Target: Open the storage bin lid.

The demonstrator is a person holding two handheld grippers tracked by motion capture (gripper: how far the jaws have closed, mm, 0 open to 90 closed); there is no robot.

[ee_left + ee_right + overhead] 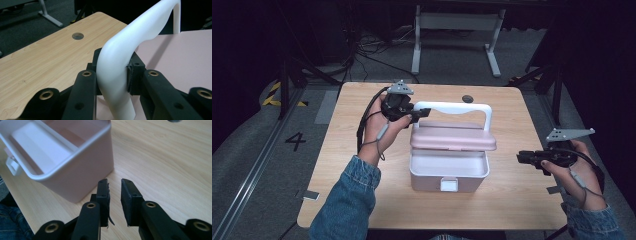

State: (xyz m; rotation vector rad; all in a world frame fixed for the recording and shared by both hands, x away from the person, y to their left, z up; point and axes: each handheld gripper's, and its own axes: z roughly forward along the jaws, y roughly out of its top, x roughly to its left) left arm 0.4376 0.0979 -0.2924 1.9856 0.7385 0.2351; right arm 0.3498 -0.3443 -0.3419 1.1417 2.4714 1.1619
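A pink storage box [449,175] stands mid-table with its inside showing and a white latch [449,185] at its front. Its pink lid [453,140] is lifted off the front rim and carries a white handle [452,107] that arches above it. My left gripper [422,112] is shut on the handle's left corner [117,62], with the lid [180,57] just behind the jaws. My right gripper [521,157] hovers right of the box, apart from it. Its jaws [115,187] stand slightly open with nothing between them, pointing at the box wall [82,177].
The wooden table [362,165] has a round cable hole [467,99] behind the box. A white desk frame [457,30] stands on the floor beyond the table. Bare tabletop lies to the left, right and front of the box.
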